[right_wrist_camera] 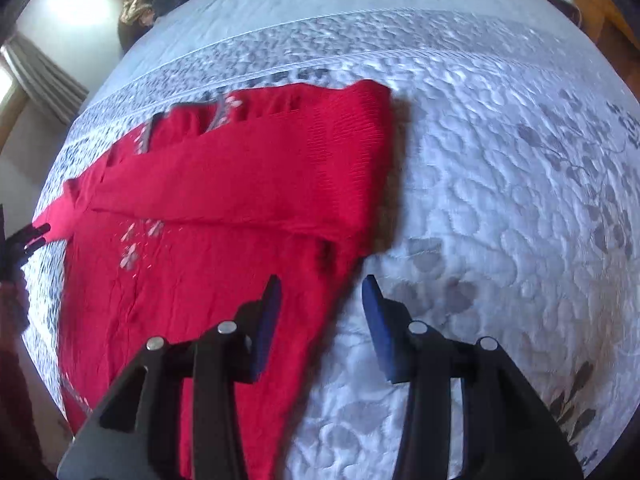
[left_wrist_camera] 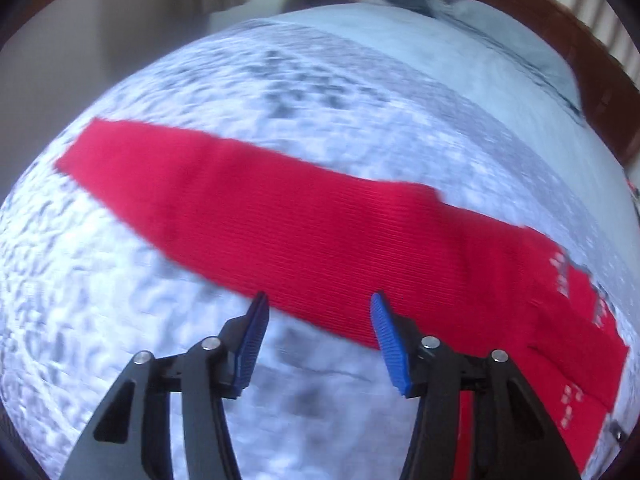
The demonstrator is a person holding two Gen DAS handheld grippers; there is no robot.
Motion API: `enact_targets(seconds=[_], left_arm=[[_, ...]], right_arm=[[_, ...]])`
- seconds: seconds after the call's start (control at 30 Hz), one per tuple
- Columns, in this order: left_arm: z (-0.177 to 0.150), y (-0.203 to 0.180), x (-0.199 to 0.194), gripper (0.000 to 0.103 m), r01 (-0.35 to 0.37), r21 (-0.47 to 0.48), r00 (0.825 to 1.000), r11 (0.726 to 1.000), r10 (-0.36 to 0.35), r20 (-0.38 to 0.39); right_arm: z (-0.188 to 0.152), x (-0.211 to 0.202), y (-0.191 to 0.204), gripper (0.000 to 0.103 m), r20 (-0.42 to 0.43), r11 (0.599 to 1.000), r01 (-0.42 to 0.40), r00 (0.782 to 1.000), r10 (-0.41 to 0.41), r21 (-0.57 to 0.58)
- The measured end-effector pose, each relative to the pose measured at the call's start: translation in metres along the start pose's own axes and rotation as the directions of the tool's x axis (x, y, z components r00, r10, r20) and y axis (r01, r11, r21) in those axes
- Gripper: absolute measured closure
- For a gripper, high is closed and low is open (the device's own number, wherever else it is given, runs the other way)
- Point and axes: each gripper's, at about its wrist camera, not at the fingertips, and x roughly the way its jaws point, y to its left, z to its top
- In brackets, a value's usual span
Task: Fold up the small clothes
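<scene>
A small red knit sweater (right_wrist_camera: 208,208) with pale snowflake marks lies flat on a quilted bedspread (right_wrist_camera: 500,184). One sleeve is folded across its body, the cuff (right_wrist_camera: 360,128) at the right. In the left wrist view the other sleeve (left_wrist_camera: 280,216) stretches out to the left across the bedspread (left_wrist_camera: 100,288). My left gripper (left_wrist_camera: 318,304) is open and empty, just above the near edge of that sleeve. My right gripper (right_wrist_camera: 320,284) is open and empty over the sweater's right edge. The left gripper's tip (right_wrist_camera: 34,234) shows at the far left of the right wrist view.
Dark bundled clothes (right_wrist_camera: 156,0) lie at the far head of the bed. A wooden bed frame (left_wrist_camera: 592,60) runs along the right in the left wrist view. A curtain (right_wrist_camera: 40,76) hangs at the left. Bare quilt spreads right of the sweater.
</scene>
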Motion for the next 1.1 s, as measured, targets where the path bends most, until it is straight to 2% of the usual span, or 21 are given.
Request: enact_targets(seconds=[0.07,0.2,0.33,0.4,0.5,0.63,0.7,0.77,0.83,0.9,0.97,1.1], left_arm=[[0.013,0.038,0.006,0.038,-0.05,-0.057,0.999,0.997,0.049,-0.018],[0.036,0.093,0.013,0.037,-0.129,-0.156,0.992,0.979,0.127,-0.021],[0.053,0.135,0.023,0.036,-0.118,-0.255,0.993,0.96,0.113,-0.034],[0.061,0.145,0.03,0.036,-0.092,-0.282,0.996,0.955,0.084,-0.039],[0.072,0.15,0.036,0.036,-0.075,-0.281,0.997,0.957,0.066,-0.041],[0.088,0.153,0.052,0.039,-0.062,-0.262,0.998,0.963,0.052,-0.045],[0.091,0.156,0.054,0.048,-0.057,-0.251,0.998,0.966,0.048,-0.041],[0.093,0.165,0.053,0.074,-0.025,-0.287,1.0,0.958,0.019,-0.023],[0.094,0.178,0.052,0.09,0.032,-0.34,0.999,0.94,-0.036,-0.005],[0.094,0.183,0.052,0.093,0.062,-0.364,0.998,0.929,-0.065,0.002],[0.094,0.179,0.047,0.094,0.07,-0.365,0.998,0.928,-0.063,0.031],[0.094,0.15,0.026,0.095,0.099,-0.292,0.991,0.951,-0.067,0.118]], right_arm=[[-0.005,0.001,0.017,0.06,-0.005,0.999,-0.012,1.0,0.012,-0.036],[-0.012,0.005,0.059,0.06,-0.022,0.992,-0.043,0.999,0.041,-0.118],[-0.012,0.026,0.108,0.061,-0.088,0.977,-0.116,0.991,0.102,-0.176],[-0.009,0.04,0.127,0.06,-0.104,0.975,-0.106,0.991,0.087,-0.193],[-0.005,0.055,0.157,0.06,-0.137,0.965,-0.155,0.982,0.127,-0.214],[-0.001,0.071,0.217,0.06,-0.173,0.939,-0.194,0.974,0.148,-0.285],[0.001,0.08,0.236,0.06,-0.191,0.937,-0.21,0.968,0.16,-0.28],[0.001,0.085,0.244,0.059,-0.198,0.935,-0.222,0.965,0.17,-0.277],[0.0,0.088,0.25,0.055,-0.2,0.934,-0.218,0.966,0.165,-0.282],[-0.001,0.09,0.253,0.054,-0.196,0.934,-0.208,0.968,0.155,-0.29],[-0.001,0.092,0.255,0.054,-0.189,0.933,-0.199,0.971,0.146,-0.3],[0.0,0.093,0.257,0.055,-0.185,0.933,-0.201,0.971,0.15,-0.298]])
